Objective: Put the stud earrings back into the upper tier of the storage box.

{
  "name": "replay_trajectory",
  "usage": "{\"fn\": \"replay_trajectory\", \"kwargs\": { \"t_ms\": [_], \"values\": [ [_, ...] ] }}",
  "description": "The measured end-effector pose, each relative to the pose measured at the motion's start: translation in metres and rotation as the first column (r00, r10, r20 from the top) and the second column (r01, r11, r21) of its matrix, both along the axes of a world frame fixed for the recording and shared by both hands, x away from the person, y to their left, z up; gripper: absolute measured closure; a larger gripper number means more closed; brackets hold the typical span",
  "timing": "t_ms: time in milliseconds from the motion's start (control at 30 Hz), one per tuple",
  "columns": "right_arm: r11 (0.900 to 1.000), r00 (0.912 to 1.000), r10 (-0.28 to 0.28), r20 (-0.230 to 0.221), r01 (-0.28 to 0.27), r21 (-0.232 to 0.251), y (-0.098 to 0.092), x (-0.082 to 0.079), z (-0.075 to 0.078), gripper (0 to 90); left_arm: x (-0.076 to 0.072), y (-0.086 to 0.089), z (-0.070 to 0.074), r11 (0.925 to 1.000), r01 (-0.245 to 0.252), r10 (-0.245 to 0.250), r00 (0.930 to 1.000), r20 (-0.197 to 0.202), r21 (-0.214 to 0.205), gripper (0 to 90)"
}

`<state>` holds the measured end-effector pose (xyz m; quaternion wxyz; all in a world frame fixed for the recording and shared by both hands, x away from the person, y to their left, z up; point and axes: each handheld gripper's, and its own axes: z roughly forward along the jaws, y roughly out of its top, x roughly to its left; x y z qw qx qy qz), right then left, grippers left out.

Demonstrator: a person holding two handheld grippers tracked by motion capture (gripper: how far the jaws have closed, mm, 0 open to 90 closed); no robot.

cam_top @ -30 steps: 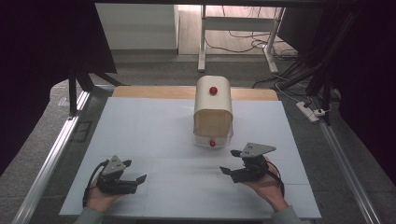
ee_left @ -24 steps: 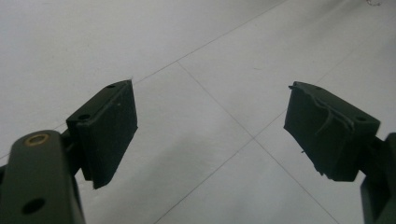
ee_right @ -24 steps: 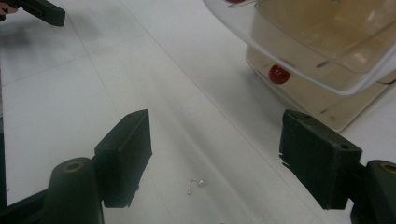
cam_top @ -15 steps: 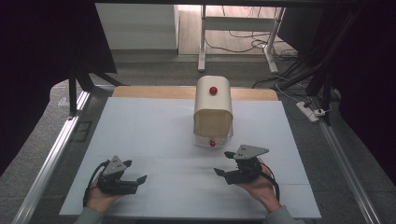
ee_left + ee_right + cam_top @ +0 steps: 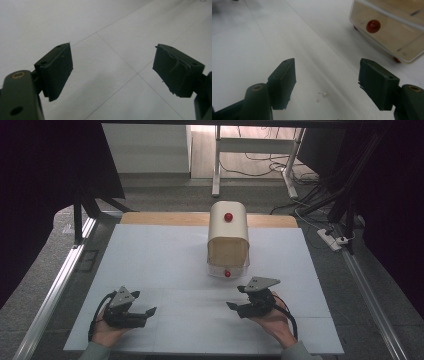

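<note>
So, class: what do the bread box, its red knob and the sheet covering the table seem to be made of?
Bread box: cream shell, smooth and matt, probably painted metal or plastic; its front panel looks translucent, likely plastic. Red knob: glossy with a highlight, perhaps lacquered wood or plastic. White sheet: matt with thin fold lines, seemingly paper or thin board.

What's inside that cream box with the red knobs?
Through the clear front of the cream box only bare tan walls show. A red knob sits low on that front. The back of the inside is too dim to tell.
</note>
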<state>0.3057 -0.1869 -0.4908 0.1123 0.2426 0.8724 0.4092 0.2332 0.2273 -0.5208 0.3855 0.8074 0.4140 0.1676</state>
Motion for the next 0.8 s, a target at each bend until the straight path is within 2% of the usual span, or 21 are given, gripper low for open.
{"fn": "replay_trajectory", "kwargs": {
  "t_ms": [267,500,600,800],
  "values": [
    [0.9965,0.9988,-0.036,-0.033,0.034,-0.076,0.004,0.008,-0.016,37.0,0.000,-0.001,-0.001,1.0000,0.004,-0.004,1.0000,-0.003,0.005,16.0],
    [0.9909,0.9987,-0.025,-0.045,0.019,-0.133,0.006,0.009,-0.022,48.4,0.001,0.001,-0.001,0.9999,0.004,-0.004,1.0000,-0.002,0.010,16.0],
    [0.9894,0.9988,-0.025,-0.042,0.018,-0.144,0.007,0.009,-0.024,50.3,0.001,0.001,-0.001,0.9999,0.003,-0.003,1.0000,-0.002,0.011,16.1],
    [0.9884,0.9985,-0.001,-0.055,-0.007,-0.152,0.008,0.010,-0.026,61.4,0.001,0.000,-0.002,0.9999,0.008,-0.008,1.0000,-0.006,0.015,16.0]
  ]
}}
